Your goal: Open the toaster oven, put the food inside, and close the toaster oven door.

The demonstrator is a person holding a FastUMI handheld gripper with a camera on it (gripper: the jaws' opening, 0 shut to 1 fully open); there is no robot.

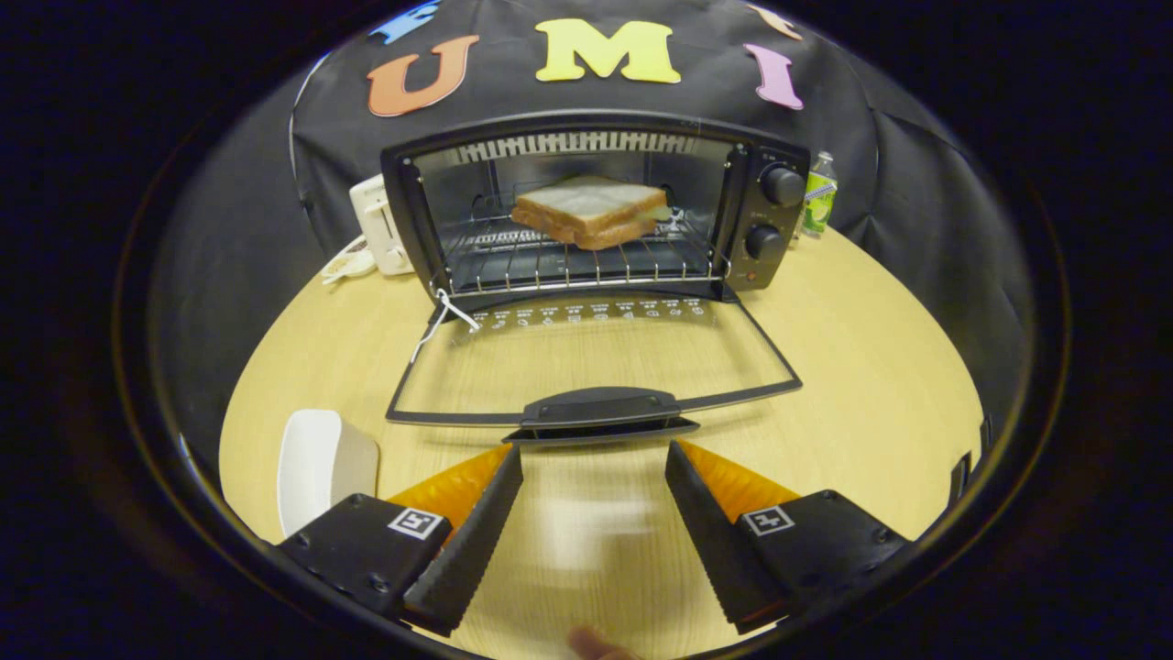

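My gripper point(594, 458) is empty, fingers spread wide apart over the table point(871, 367). Just ahead of the tips is the handle point(600, 406) of the oven point(596, 211) door point(596, 357), which lies fully dropped flat toward me. Beyond that, the sandwich point(591, 211) sits on the rack point(577, 261) inside. So I judge open and load done; closing is the step in hand. Next move: get the tips under or onto the handle, lift and swing the door up and away from me until it seats. The handle lies low, close to the table, so a shallow approach is needed. A white plate point(316, 463) is beside my left finger, out of the path.
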